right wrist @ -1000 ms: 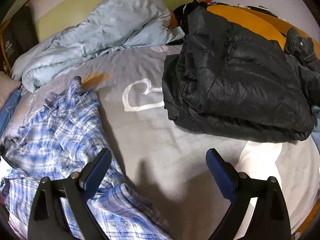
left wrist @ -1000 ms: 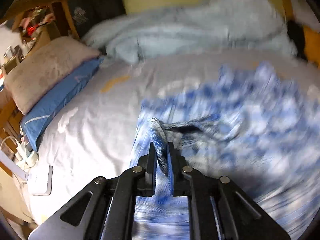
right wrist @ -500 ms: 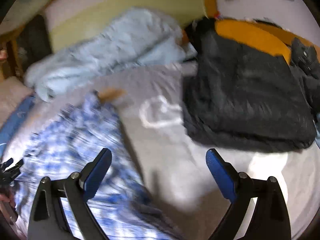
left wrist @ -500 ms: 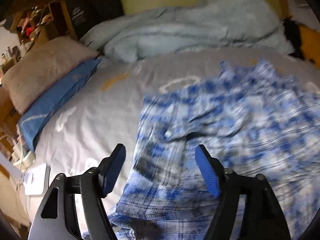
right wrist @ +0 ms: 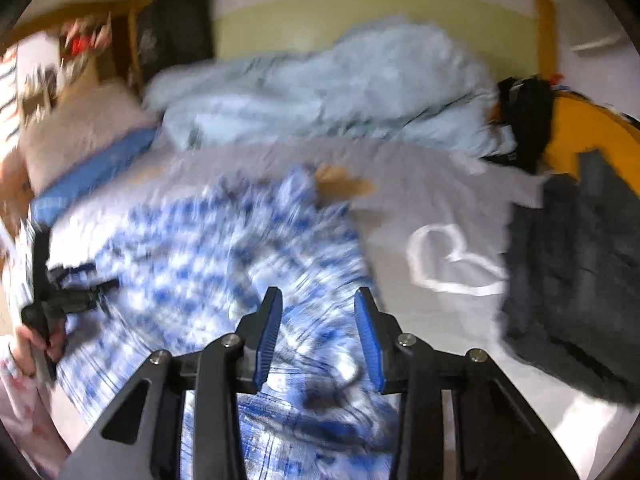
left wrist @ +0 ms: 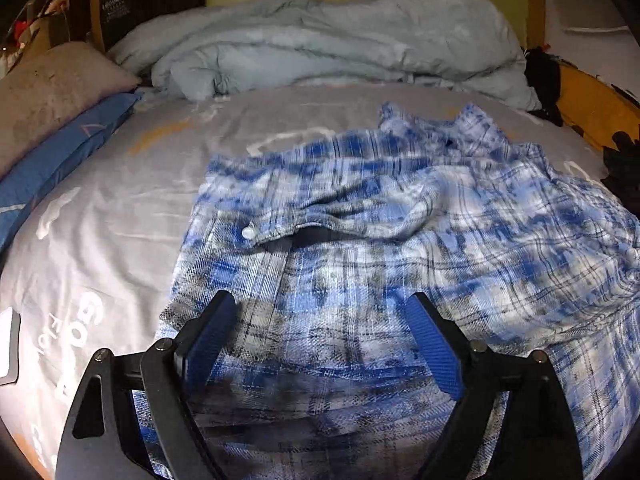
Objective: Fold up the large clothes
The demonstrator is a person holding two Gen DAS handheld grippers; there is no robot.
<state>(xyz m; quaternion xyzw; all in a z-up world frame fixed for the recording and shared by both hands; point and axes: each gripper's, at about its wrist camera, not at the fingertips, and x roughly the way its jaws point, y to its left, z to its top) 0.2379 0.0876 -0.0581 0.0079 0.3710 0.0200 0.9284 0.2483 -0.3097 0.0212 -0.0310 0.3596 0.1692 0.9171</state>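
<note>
A blue and white plaid shirt (left wrist: 400, 208) lies rumpled on the grey bed sheet (left wrist: 120, 200); a cuff with a white button (left wrist: 248, 233) faces me. My left gripper (left wrist: 320, 300) hovers over the shirt's near part, its jaws opening wide, and the pads touch no cloth. The right wrist view is blurred. There my right gripper (right wrist: 318, 292) hangs over the shirt (right wrist: 192, 248) near its right edge. Its jaws are closing, with a gap still between the pads and plaid cloth below them. A hand holds the left gripper (right wrist: 60, 292) at that view's left edge.
A light blue duvet (left wrist: 320, 40) is heaped at the bed's far end. A beige pillow (left wrist: 52, 88) and a blue pillow (left wrist: 60, 152) lie at the left. A folded black jacket (right wrist: 572, 280) sits to the right, past a white heart print (right wrist: 448, 260).
My left gripper let go of the shirt cloth, opened wide and sank a little. My right gripper swung left over the shirt and its jaws narrowed.
</note>
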